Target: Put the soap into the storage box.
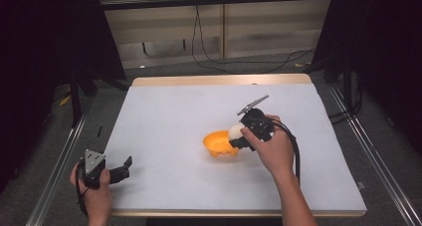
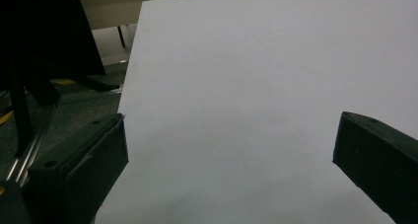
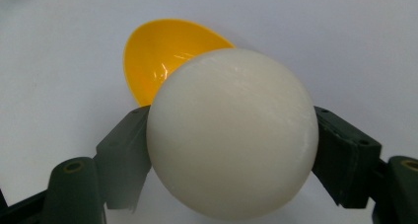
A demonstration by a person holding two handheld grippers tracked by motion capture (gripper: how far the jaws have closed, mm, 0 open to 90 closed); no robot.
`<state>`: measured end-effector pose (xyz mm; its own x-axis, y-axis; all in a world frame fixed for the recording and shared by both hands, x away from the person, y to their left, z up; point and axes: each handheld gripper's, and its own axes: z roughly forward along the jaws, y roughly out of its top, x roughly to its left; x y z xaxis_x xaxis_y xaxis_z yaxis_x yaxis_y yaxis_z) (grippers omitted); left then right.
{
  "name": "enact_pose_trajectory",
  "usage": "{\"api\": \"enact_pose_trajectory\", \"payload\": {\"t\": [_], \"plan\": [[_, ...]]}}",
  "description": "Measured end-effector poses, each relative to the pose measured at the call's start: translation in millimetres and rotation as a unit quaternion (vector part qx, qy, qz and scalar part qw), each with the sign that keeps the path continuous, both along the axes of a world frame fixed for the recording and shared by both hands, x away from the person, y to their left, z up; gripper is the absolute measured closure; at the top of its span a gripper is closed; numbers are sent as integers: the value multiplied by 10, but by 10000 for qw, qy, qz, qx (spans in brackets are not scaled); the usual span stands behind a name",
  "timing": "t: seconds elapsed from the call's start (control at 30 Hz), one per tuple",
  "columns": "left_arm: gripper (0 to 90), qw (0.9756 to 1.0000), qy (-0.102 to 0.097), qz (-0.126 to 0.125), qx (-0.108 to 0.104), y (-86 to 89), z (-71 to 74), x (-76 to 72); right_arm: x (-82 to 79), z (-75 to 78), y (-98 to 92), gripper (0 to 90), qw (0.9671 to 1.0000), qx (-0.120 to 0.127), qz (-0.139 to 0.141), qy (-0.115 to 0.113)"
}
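Note:
An orange bowl (image 1: 219,143) sits on the white table near its middle. My right gripper (image 1: 238,136) is shut on a white ball (image 1: 235,131), held just above the bowl's right rim. In the right gripper view the white ball (image 3: 231,135) is clamped between both jaws, with the orange bowl (image 3: 160,51) behind and below it. My left gripper (image 1: 122,169) rests at the table's front left edge, open, nothing between its jaws. In the left gripper view the left gripper (image 2: 229,160) has its jaws spread wide over bare table.
The white table top (image 1: 164,116) has a wooden far edge (image 1: 219,80). Metal rails run along both sides on the floor. Cables hang at the back wall (image 1: 209,42). Dark curtains stand at left and right.

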<state>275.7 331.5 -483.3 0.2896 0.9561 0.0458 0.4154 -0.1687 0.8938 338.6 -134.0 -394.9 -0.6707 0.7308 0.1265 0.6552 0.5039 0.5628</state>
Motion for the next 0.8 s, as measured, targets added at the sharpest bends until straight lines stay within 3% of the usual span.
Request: {"api": "enact_pose_trajectory", "payload": {"t": [0.6,0.8], "plan": [[0,10000,20,-16,23,5,2,-1,94,-83,309,239,9996,-129,175,168],[0,10000,10,-3,-9,3,0,2,131,-127,397,239,9994,-186,67,282]]}}
